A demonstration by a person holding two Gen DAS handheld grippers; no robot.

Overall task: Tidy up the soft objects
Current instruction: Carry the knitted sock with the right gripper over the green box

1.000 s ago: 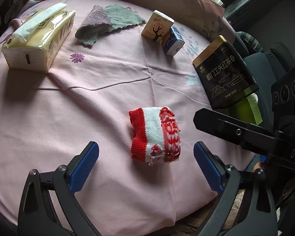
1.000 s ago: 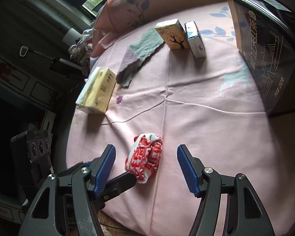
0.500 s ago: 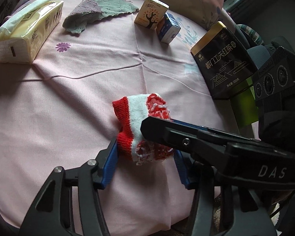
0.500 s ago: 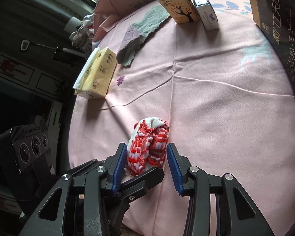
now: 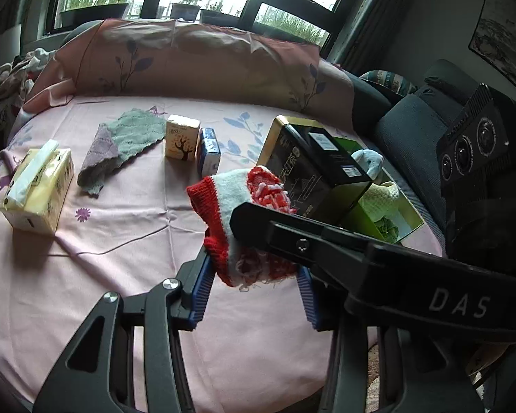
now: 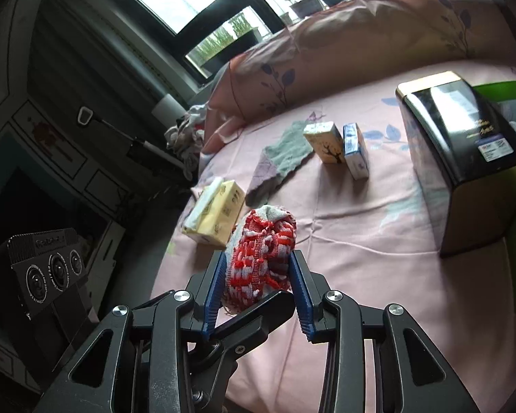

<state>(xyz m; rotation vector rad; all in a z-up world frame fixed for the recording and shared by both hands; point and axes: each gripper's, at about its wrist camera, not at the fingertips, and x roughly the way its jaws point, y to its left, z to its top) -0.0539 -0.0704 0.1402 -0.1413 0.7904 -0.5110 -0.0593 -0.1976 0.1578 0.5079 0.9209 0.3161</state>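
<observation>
The red-and-white knitted cloth (image 5: 244,220) is held clear of the pink bed sheet (image 5: 113,268), near its front edge, clamped from two sides: the jaws of the left gripper (image 5: 254,292) have just closed further on its lower end, and those of the right gripper (image 6: 258,292) are pressed narrow on its bunched body. A slip is judged likely if the two hands are drawn apart, since the soft knit can stretch and be pulled from one grip. The black tin (image 5: 313,172) and the green box (image 5: 406,220) beside it could be knocked on the way across.
</observation>
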